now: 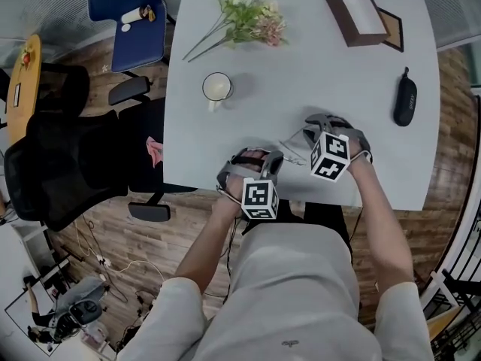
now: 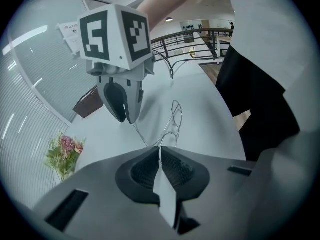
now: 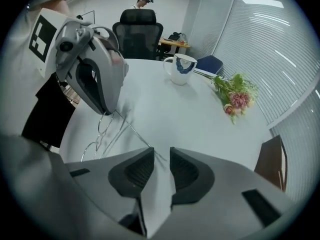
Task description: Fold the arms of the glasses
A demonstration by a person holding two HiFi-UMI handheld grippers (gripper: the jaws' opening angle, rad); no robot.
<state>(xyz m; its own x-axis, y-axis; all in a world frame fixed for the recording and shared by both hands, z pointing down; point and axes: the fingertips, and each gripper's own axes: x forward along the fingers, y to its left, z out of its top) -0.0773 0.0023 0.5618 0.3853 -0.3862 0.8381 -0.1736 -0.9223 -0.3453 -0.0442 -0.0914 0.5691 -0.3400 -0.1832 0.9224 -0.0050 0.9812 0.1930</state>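
My left gripper [image 2: 161,159] is shut tight on the thin wire glasses [image 2: 176,118]. They lie near the 6 o'clock edge of the pale grey bench [image 1: 316,81]. My right gripper [image 3: 161,159] is open a little. One glasses arm reaches its gap but is not pinched. From the glasses, a mug [image 1: 216,87] sits at 10 o'clock, flowers [image 1: 248,17] at 11 and a black case [image 1: 405,100] at 2. The floor [image 1: 98,224] is brown wood.

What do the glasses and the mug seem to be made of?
The glasses: probably thin metal wire, silvery and shiny; the frame is very slim and glints. The mug: likely glazed ceramic, white and glossy, with a blue mark; thick wall.
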